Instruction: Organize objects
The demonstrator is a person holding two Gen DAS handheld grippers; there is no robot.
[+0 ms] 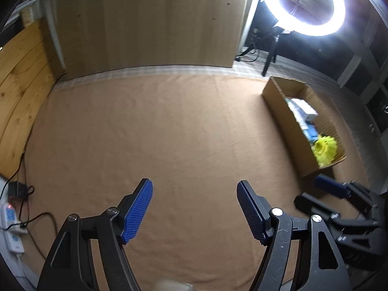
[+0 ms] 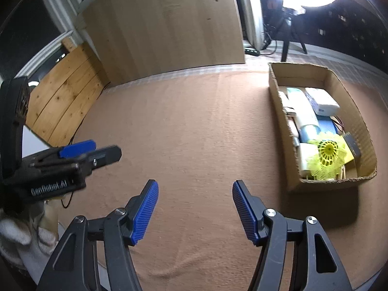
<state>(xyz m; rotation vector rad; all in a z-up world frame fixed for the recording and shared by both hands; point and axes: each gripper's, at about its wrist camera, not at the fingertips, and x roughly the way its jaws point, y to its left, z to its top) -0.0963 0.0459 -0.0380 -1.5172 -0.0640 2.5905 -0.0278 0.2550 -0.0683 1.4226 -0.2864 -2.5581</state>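
Observation:
A cardboard box (image 2: 281, 111) stands on the tan cloth at the right. Inside lie a yellow shuttlecock (image 2: 327, 155), white tubes (image 2: 304, 111), a white packet (image 2: 322, 101) and other small items. The left wrist view shows the same box (image 1: 278, 106) at the right, with the shuttlecock (image 1: 325, 149) at its near end. My left gripper (image 1: 195, 189) hovers open over bare cloth with nothing between its blue pads. Likewise my right gripper (image 2: 195, 188) is open and empty, left of the box. Each gripper shows at the edge of the other's view.
The tan cloth (image 1: 157, 133) covers the floor in front of a light wooden panel (image 1: 150, 19). Pine boards (image 1: 21, 92) stand at the left, with a power strip and cables (image 1: 12, 220) beside them. A bright ring light (image 1: 308, 2) on a stand is behind the box.

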